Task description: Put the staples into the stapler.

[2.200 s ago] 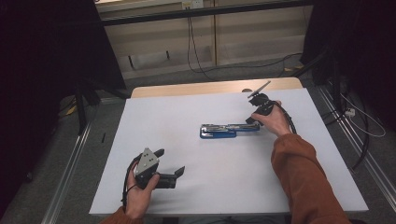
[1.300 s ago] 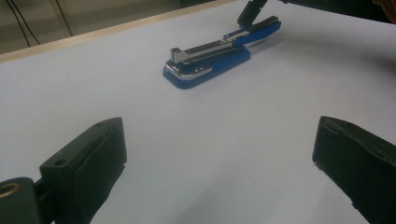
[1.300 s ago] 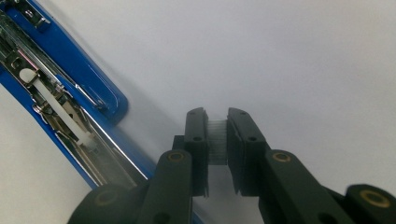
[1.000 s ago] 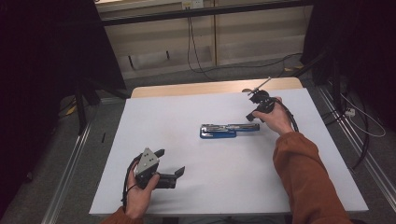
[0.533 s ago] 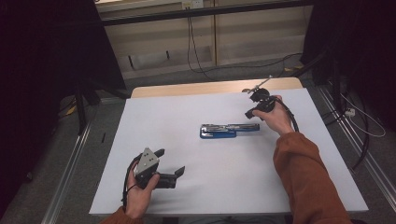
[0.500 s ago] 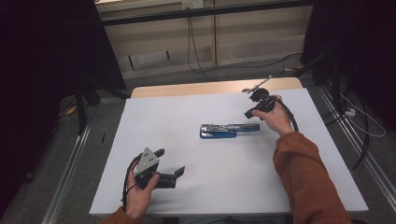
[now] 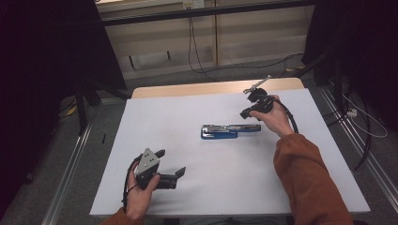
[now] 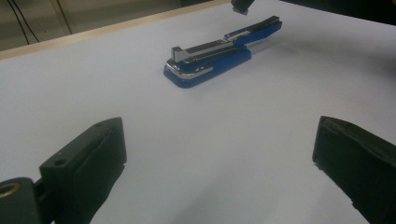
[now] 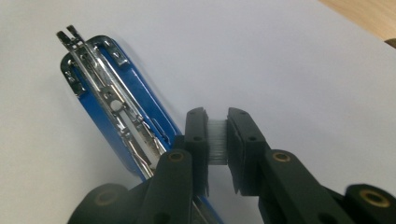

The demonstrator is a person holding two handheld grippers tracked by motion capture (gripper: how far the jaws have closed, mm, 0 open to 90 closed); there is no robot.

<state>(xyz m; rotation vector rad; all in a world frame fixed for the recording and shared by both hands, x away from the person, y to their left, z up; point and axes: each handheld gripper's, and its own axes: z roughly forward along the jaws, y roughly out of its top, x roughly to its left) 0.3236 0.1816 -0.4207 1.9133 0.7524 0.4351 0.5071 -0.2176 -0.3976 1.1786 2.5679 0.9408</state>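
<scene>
White tabletop (image 7: 197, 112), blue stapler (image 7: 225, 131) lying flipped open mid-sheet, magazine channel bare (no staples seen in it). Barely anything changed over the last two seconds. Left claw (image 8: 219, 140) stays gaping, empty, well short of the stapler. Right claw (image 9: 217, 116) still hovers just over the stapler's hinge end, pinching a pale staple strip (image 9: 216, 140). Loading looks not yet done.
</scene>
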